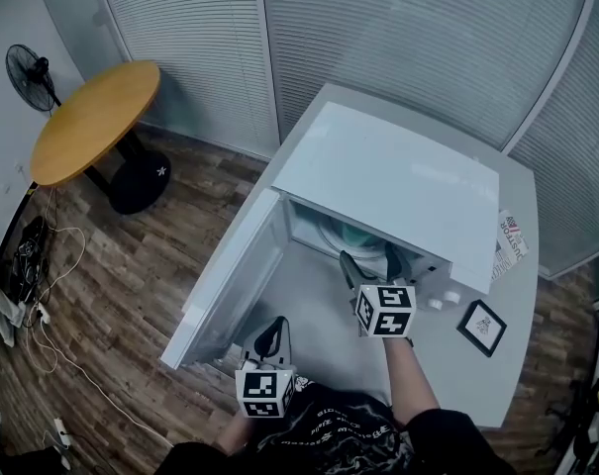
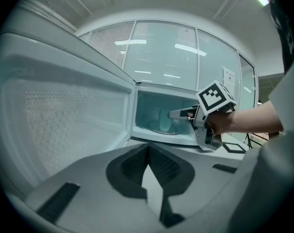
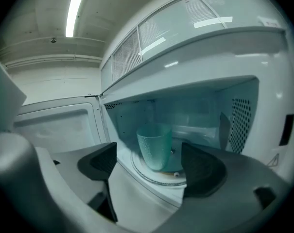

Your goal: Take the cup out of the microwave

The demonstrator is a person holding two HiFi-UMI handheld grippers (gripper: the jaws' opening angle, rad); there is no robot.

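Note:
A white microwave (image 1: 388, 176) stands on a grey table (image 1: 497, 374) with its door (image 1: 230, 275) swung wide open to the left. Inside, a pale teal dimpled cup (image 3: 154, 148) stands upright on the glass turntable (image 3: 151, 176); the head view shows only a sliver of the cup (image 1: 363, 237). My right gripper (image 3: 147, 165) is open at the mouth of the oven, the cup just ahead of its fingertips and untouched. It appears from above as the right gripper (image 1: 370, 261). My left gripper (image 2: 147, 147) is shut on nothing, low beside the open door (image 2: 64, 115), also seen as the left gripper (image 1: 276, 332).
A small black picture frame (image 1: 481, 327) and a printed leaflet (image 1: 512, 237) lie on the table right of the microwave. A round wooden table (image 1: 96, 117) and a floor fan (image 1: 30, 75) stand at the far left, with cables (image 1: 42, 295) on the wood floor.

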